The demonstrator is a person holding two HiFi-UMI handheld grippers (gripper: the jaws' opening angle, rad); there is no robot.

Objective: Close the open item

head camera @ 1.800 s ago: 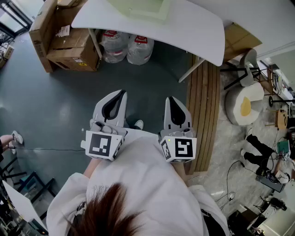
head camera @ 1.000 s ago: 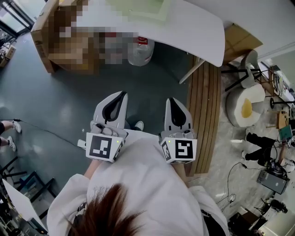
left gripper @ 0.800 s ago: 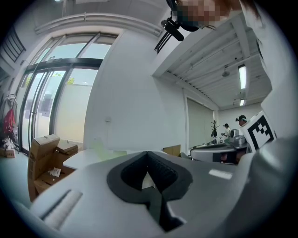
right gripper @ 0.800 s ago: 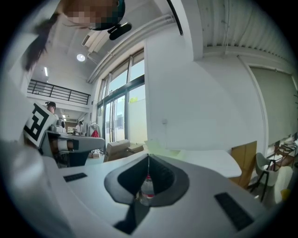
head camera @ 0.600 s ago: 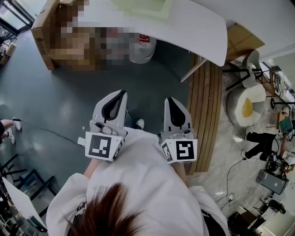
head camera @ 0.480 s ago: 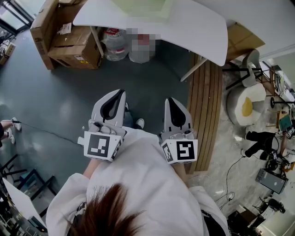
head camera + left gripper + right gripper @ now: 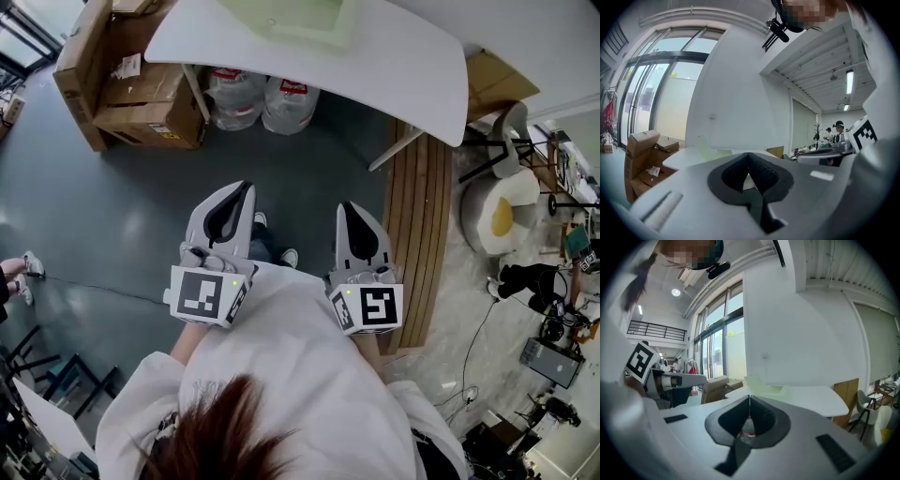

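Note:
A pale green boxy item [image 7: 286, 17] lies on the white table [image 7: 403, 66] ahead of me; its top is cut off by the frame, so I cannot tell whether it is open. It also shows faintly as the green item [image 7: 708, 146] and the green item [image 7: 759, 382] in the two gripper views. My left gripper [image 7: 247, 187] and right gripper [image 7: 344, 205] are held close to my body, well short of the table. Both point forward with jaws shut and nothing between them. The left gripper [image 7: 749, 154] and right gripper [image 7: 749, 397] show closed tips.
Cardboard boxes [image 7: 131, 89] and large water bottles [image 7: 262, 98] sit under the table's left side. A wooden slatted platform [image 7: 417, 234] runs along the right, with a white chair with a yellow cushion [image 7: 497, 211] beyond it. A shoe [image 7: 33, 267] shows at the left edge.
Both grippers stay shut and level in front of my body. My feet have stepped slightly forward, and the table and boxes have shifted a little in the head view.

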